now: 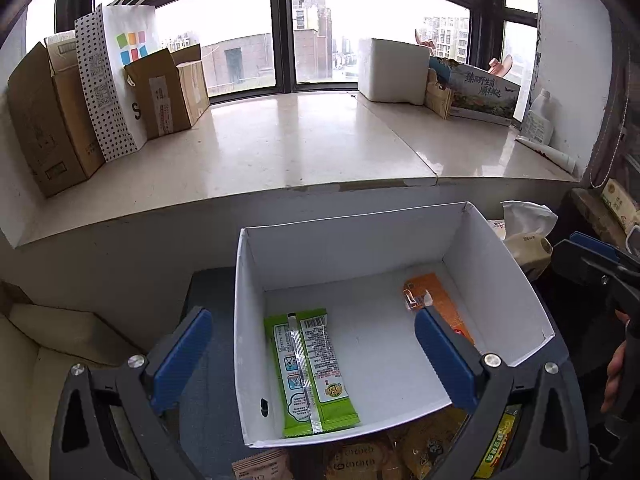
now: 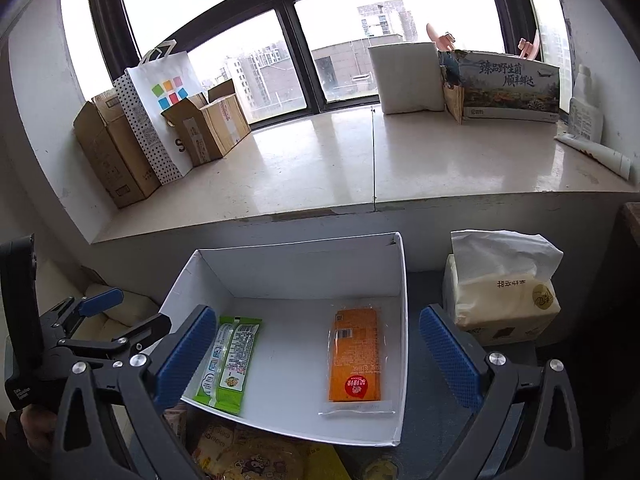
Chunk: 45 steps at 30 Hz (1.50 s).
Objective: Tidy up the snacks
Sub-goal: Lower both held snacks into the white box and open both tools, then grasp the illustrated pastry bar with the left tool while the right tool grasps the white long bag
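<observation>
Left tool (image 1: 314, 360) wide, tissue pack (image 2: 502, 304) unobstructed rightward

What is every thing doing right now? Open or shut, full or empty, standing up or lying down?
white box: open on top, two packets inside
green packet: sealed, lying flat, left side of box
orange packet: sealed, lying flat, right side of box
tissue pack: open, tissue sticking out
left gripper: open, holding nothing
right gripper: open, holding nothing
brown carton: flaps open

both wrist views downward, sharing white box (image 1: 360, 248)
</observation>
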Tool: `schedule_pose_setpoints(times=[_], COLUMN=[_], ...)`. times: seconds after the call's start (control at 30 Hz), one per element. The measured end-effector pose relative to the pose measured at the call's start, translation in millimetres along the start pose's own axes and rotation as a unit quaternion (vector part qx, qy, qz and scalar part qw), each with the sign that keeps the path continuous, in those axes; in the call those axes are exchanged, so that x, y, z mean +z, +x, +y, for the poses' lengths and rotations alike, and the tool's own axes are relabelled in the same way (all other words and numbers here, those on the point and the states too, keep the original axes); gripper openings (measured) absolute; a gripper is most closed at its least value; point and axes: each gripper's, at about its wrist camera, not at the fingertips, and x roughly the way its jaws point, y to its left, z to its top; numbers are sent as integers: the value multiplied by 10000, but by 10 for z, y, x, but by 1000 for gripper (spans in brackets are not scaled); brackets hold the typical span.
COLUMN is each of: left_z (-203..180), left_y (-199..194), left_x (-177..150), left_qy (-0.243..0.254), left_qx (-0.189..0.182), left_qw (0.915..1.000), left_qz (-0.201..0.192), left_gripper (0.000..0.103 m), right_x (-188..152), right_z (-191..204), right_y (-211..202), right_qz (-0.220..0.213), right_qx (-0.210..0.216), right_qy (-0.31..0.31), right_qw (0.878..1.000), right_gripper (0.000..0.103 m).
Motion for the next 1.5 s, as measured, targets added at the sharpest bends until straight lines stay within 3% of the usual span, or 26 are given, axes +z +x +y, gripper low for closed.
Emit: schedule_pose_setpoints(times=[0.3, 0.53, 0.67, 0.73, 1.0, 1.23, 1.37, 1.5], left_z=[12, 299, 343, 312, 303, 423, 390, 380], left_y=[-761, -1027, -1035, -1049, -611, 61, 304, 360], left_x=[-531, -1346, -1800, -1919, -1937, -1948, -1968, -2007], left_qy=[161, -543, -1068, -1177, -1291, -1613, -1490, -1552], left_qx=[-30, 65, -138, -142, 176, 491, 742, 674], left_qw=[9996, 9985, 9927, 9913, 9863, 9707, 9683, 9678], left_qz=[-224, 101, 543, 581, 1017, 1711, 1863, 1866], left_gripper=[103, 103, 103, 103, 103, 103, 103, 85], right_x=[-390, -1078, -1476, -1640, -1956, -2075, -2136, -2206], right_z=[61, 118, 130, 105, 82, 225, 335, 388], right_y=[-787, -1343, -1511, -1569, -1688, -1665, -1602, -1531], right_qz=[-335, -424, -351, -371, -299, -59, 169, 386], right_qx=[475, 760, 926, 985, 832, 920, 872, 770], right_qy=[-208, -477, -390, -305, -181, -334, -549, -637], right_qw=[9981, 9951, 9943, 9940, 9959, 9952, 9945, 9942], right_gripper=[103, 103, 103, 103, 103, 103, 103, 103])
